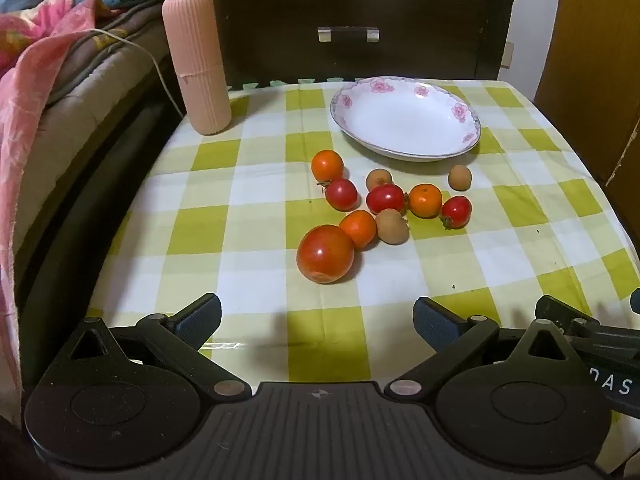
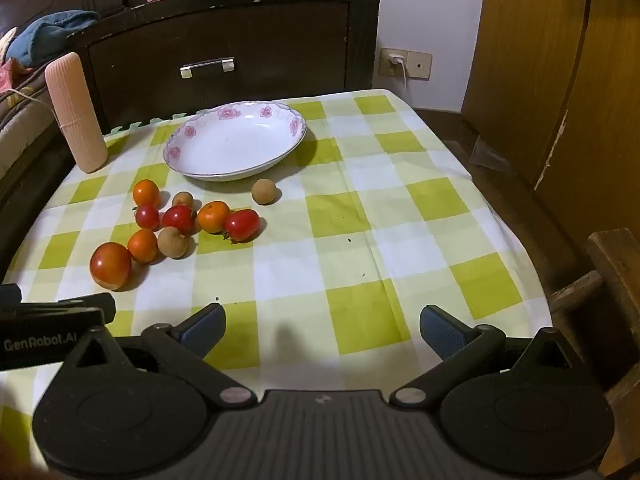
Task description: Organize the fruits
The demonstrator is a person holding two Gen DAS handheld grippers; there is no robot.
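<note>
A white plate with pink flowers [image 1: 404, 148] [image 2: 236, 172] sits empty at the back of the checked tablecloth. In front of it lie loose fruits: a large tomato [image 1: 325, 254] [image 2: 110, 265], small orange fruits [image 1: 327, 165] [image 2: 213, 216], red cherry tomatoes [image 1: 385, 198] [image 2: 241, 225] and brown longans [image 1: 459, 177] [image 2: 264, 191]. My left gripper [image 1: 316, 320] is open and empty, just short of the large tomato. My right gripper [image 2: 322, 328] is open and empty, to the right of the fruits. Each gripper's body shows at the other view's edge.
A tall pink ribbed container [image 1: 198, 64] [image 2: 76, 114] stands at the table's back left corner. A dark wooden drawer unit [image 1: 348, 32] is behind the table. Bedding [image 1: 36, 80] lies to the left. A wooden wardrobe [image 2: 560, 80] and stool [image 2: 608, 272] are to the right.
</note>
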